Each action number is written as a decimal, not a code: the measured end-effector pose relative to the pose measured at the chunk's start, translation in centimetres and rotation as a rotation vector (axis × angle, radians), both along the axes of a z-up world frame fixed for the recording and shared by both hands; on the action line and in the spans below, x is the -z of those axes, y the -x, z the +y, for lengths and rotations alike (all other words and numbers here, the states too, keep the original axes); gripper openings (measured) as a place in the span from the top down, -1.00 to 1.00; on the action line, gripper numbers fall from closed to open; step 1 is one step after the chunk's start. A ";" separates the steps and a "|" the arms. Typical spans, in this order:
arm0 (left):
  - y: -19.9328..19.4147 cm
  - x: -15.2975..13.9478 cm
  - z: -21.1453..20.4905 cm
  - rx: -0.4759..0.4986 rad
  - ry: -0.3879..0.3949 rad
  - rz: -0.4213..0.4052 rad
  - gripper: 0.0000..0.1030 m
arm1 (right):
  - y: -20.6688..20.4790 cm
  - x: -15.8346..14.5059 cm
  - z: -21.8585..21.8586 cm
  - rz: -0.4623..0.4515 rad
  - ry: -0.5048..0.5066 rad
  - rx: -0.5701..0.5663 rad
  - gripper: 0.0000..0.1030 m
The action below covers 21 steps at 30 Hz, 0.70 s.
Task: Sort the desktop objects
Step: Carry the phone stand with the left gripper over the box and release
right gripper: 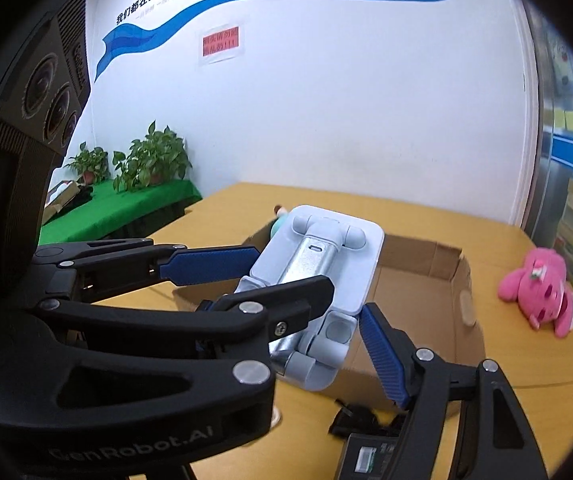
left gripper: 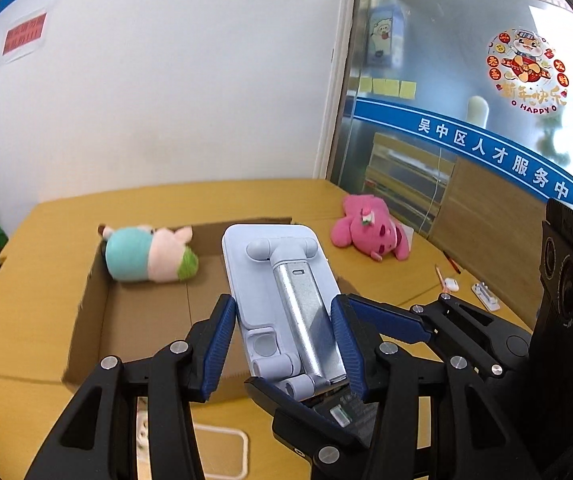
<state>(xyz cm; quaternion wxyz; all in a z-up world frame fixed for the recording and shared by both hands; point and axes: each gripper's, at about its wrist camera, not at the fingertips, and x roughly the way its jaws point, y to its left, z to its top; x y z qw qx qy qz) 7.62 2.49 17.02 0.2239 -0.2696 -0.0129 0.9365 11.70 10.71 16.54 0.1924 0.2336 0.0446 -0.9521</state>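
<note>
A pale blue folding phone stand (left gripper: pixel 282 264) with a silver arm hangs tilted above an open cardboard box (left gripper: pixel 94 304). My left gripper (left gripper: pixel 282 308) is shut on the stand, its blue pads (left gripper: pixel 218 340) pressing the two long sides. In the right wrist view the stand (right gripper: pixel 350 272) sits between my right gripper's (right gripper: pixel 302 316) jaws. The right pad (right gripper: pixel 382 352) lies against its near corner, and the other finger is hidden behind the left gripper. A teal and pink plush (left gripper: pixel 150 256) lies inside the box. A pink plush (left gripper: pixel 370 232) lies on the yellow table (left gripper: pixel 26 280).
The box (right gripper: pixel 458 280) stands mid-table with low walls. Pens and small white items (left gripper: pixel 486 296) lie at the table's right edge. A black item (right gripper: pixel 358 420) lies below my right gripper. Potted plants (right gripper: pixel 150 164) stand at the far left, and a glass wall closes the right.
</note>
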 end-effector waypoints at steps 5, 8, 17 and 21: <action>3.3 -1.8 0.0 0.001 -0.009 0.016 -0.01 | 2.9 -1.9 0.0 0.022 -0.024 0.002 -0.40; 5.4 -2.7 -0.2 -0.002 -0.011 0.019 -0.01 | 5.0 -2.8 0.0 0.019 -0.019 -0.005 -0.40; 10.8 -3.1 -2.9 -0.061 0.033 0.000 -0.01 | 10.6 -3.4 -2.5 -0.016 -0.017 -0.064 -0.40; 13.3 -1.7 -5.6 -0.108 0.055 -0.051 -0.01 | 13.3 -1.8 -5.5 -0.068 0.007 -0.121 -0.40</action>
